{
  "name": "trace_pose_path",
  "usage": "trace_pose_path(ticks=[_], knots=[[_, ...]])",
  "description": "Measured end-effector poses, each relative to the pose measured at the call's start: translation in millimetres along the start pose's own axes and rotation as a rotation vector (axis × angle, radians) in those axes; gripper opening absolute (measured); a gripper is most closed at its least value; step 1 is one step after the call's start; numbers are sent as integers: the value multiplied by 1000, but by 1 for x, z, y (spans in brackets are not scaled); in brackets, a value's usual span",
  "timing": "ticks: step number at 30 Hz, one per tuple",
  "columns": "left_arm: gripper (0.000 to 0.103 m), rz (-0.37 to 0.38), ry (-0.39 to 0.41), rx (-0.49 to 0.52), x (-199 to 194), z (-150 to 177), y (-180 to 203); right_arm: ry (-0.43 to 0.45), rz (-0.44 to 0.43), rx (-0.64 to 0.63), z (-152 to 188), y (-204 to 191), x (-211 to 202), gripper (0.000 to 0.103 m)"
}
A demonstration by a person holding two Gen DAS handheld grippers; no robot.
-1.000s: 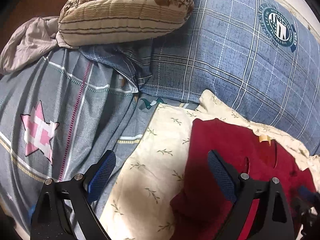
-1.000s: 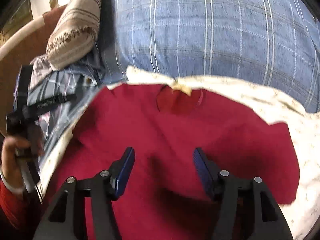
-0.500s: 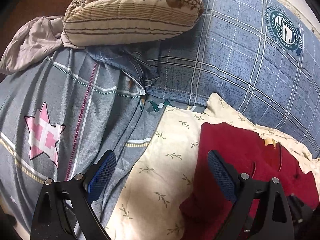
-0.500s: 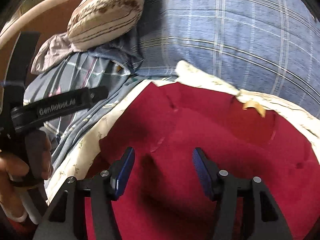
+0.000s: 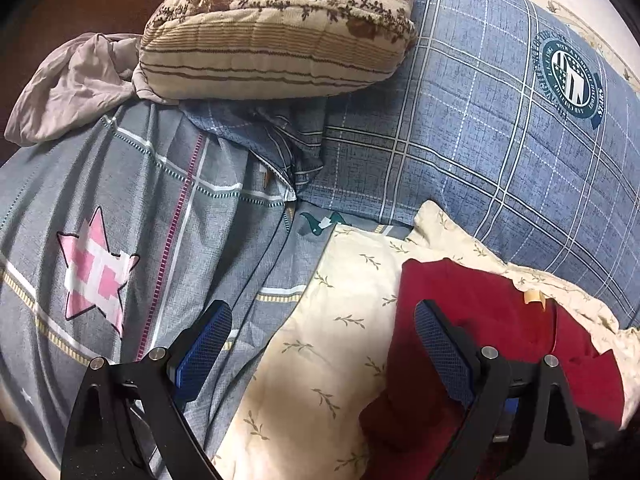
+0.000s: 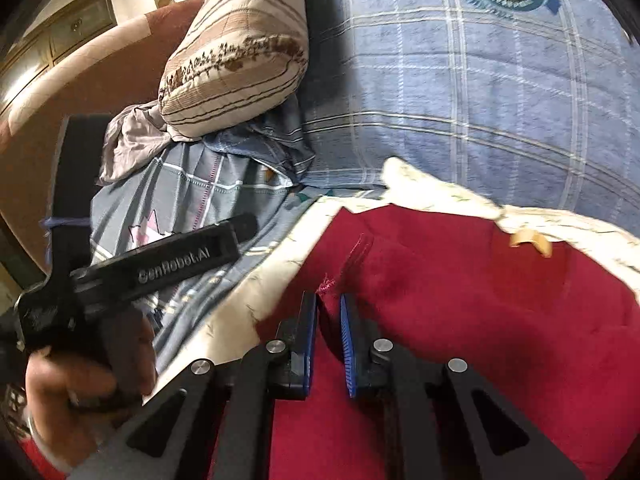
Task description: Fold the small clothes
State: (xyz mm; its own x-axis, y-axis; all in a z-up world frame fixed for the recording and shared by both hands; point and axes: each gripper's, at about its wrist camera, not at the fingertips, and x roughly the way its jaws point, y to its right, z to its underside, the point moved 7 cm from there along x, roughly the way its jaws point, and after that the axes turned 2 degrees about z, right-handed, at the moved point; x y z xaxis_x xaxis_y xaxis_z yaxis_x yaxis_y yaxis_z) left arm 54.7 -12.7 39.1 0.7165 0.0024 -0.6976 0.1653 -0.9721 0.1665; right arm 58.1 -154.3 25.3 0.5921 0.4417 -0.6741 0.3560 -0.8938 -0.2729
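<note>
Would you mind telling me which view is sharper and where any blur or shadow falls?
Left wrist view: sharp, with fisheye bending at the edges and a shadow on the cream cloth. Right wrist view: softer; the cream edge and the hand are smeared.

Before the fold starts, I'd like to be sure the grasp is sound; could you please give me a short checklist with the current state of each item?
1. Right hand-held gripper closed on the red garment: ok, jaws have just been closing and a ridge of cloth sits between the pads.
2. Pinch near the garment's left edge: ok.
3. Only one layer caught: cannot tell.
4. Left hand-held gripper ready: ok, open and empty over the cream cloth.
5. Garment flat on the cream cloth: not ok, rumpled around the pinch.
</note>
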Motion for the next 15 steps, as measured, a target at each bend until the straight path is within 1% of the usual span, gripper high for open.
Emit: trace_pose_path(ticks=[1, 2, 3, 4, 5, 6, 7, 9, 10, 12, 14, 15], knots=[[93, -3, -5, 4, 1, 1, 1, -36, -6, 11, 5, 0, 12, 17], [93, -1, -12, 8, 3, 2, 2, -79, -6, 34, 11, 4, 23, 19], [93, 6, -20, 14, 4, 3, 4, -111, -15, 60, 17, 9, 24, 24], [93, 15, -21, 24, 3, 5, 8, -119, -39, 89, 21, 15, 19, 32], [93, 20, -17, 35, 2, 4, 11, -99, -52, 108, 22, 23, 5, 35], [93, 23, -11, 49, 0, 4, 14, -69, -38, 116, 21, 33, -12, 42], [93, 30, -5, 66, -2, 5, 19, -34, 4, 119, 21, 47, -33, 49], [93, 49, -8, 90, -3, 8, 27, 40, 96, 141, 21, 81, -75, 58], [93, 61, -16, 105, -3, 12, 33, 65, 148, 163, 23, 101, -95, 59], [93, 77, -33, 137, -1, 18, 41, 63, 264, 190, 32, 141, -120, 59], [93, 66, -53, 189, 5, 26, 52, 10, 402, 207, 50, 179, -131, 58], [93, 59, -64, 206, 8, 29, 56, -13, 456, 227, 60, 194, -134, 55]])
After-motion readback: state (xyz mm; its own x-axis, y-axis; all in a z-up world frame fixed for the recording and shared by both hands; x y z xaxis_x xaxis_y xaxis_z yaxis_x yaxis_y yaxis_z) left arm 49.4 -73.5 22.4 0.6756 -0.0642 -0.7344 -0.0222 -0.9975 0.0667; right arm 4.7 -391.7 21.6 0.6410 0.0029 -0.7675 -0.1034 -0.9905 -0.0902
